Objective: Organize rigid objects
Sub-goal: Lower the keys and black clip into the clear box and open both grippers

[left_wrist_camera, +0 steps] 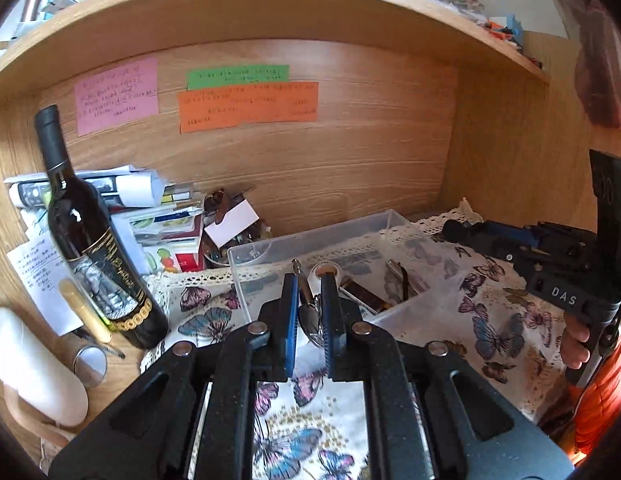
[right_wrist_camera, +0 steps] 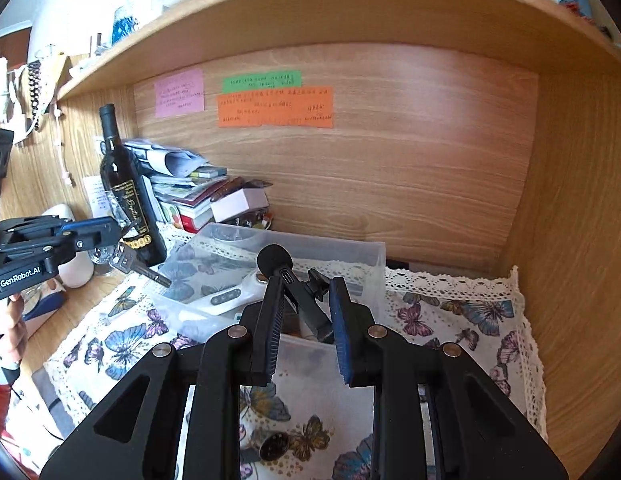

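My left gripper (left_wrist_camera: pixel 309 292) is shut on a metal key (left_wrist_camera: pixel 306 300), held just before the near wall of a clear plastic bin (left_wrist_camera: pixel 310 236). The right wrist view shows the key (right_wrist_camera: pixel 140 268) sticking out of that gripper (right_wrist_camera: pixel 110 236) toward the bin's left side. My right gripper (right_wrist_camera: pixel 306 304) is shut on a small black microphone (right_wrist_camera: pixel 294 280) with a foam head, held over the bin (right_wrist_camera: pixel 350 248). It also shows at the right in the left wrist view (left_wrist_camera: pixel 454 230). The bin holds a white remote-like device (right_wrist_camera: pixel 230 298) and a few small items.
A dark wine bottle (left_wrist_camera: pixel 90 240) stands left of the bin, with a paper pile (left_wrist_camera: pixel 150 208) behind it. A butterfly cloth (right_wrist_camera: pixel 450 312) covers the desk. A white cylinder (left_wrist_camera: pixel 26 364) and a yellow tube (left_wrist_camera: pixel 84 310) lie at the left. A round metal object (right_wrist_camera: pixel 273 445) lies on the cloth.
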The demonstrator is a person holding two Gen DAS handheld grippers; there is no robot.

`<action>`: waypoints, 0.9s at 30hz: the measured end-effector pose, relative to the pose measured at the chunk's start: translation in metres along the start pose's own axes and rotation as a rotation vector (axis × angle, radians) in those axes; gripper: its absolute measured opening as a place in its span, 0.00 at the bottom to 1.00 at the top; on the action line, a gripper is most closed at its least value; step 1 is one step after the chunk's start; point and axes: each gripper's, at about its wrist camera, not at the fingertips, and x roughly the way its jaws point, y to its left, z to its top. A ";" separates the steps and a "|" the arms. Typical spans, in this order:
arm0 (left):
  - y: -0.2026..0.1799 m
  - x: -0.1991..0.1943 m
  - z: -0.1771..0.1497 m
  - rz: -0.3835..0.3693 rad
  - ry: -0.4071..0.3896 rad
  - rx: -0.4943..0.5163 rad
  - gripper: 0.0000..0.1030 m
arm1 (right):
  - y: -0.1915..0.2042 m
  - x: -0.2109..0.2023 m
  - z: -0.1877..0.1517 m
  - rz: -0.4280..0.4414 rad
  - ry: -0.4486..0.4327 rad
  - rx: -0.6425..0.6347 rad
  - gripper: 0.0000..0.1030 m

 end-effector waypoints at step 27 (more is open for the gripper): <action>0.003 0.071 -0.019 0.004 0.134 -0.010 0.37 | -0.001 0.058 -0.008 0.018 0.148 0.020 0.38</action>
